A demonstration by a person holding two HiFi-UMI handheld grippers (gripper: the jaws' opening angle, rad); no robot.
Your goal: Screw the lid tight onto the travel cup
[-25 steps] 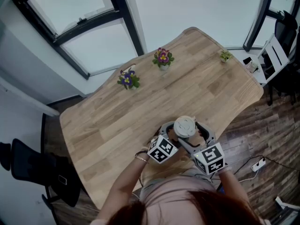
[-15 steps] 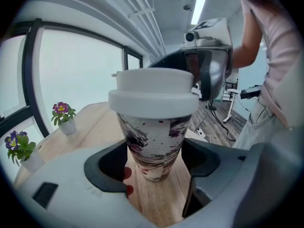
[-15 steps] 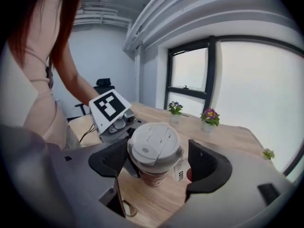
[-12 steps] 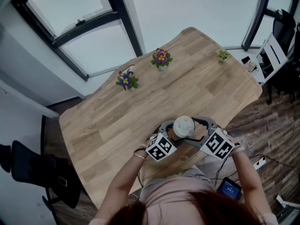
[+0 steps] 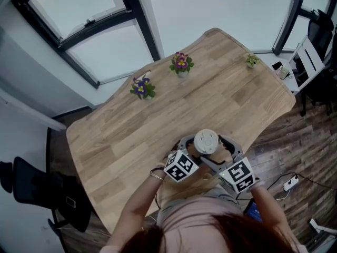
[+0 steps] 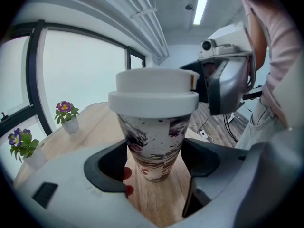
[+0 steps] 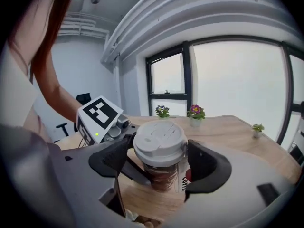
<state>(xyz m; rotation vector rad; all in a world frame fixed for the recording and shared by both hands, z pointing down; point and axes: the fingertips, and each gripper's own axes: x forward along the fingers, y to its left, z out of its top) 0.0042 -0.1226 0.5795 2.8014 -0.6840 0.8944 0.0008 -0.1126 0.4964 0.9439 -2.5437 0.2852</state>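
The travel cup stands upright near the edge of the desk closest to the person, with both pairs of tongs meeting at it. Its long axis runs straight up and down, and the white lid sits on top, level as far as either gripper view shows. Whether the base rests on the wood or is raised slightly off it cannot be told.

The left tongs reach in from the person's left and sit low on the cup. Their dark pads are closed in on the narrow, speckled lower body, one on each side, well below the lid's rim. The right tongs come in from the person's right and sit higher. Their pads are drawn in on opposite sides of the lid, touching its rim or very nearly so, with the cup body hanging below them.

So the two grips are stacked on one vertical axis, body below and lid above. Tightening probably depends on the right tongs turning about that axis while the left tongs hold the body from spinning. If the right pads sit off the lid's widest line, they will likely slip round the smooth rim. The left grip, being low on the tapered wall, could let the cup tip.
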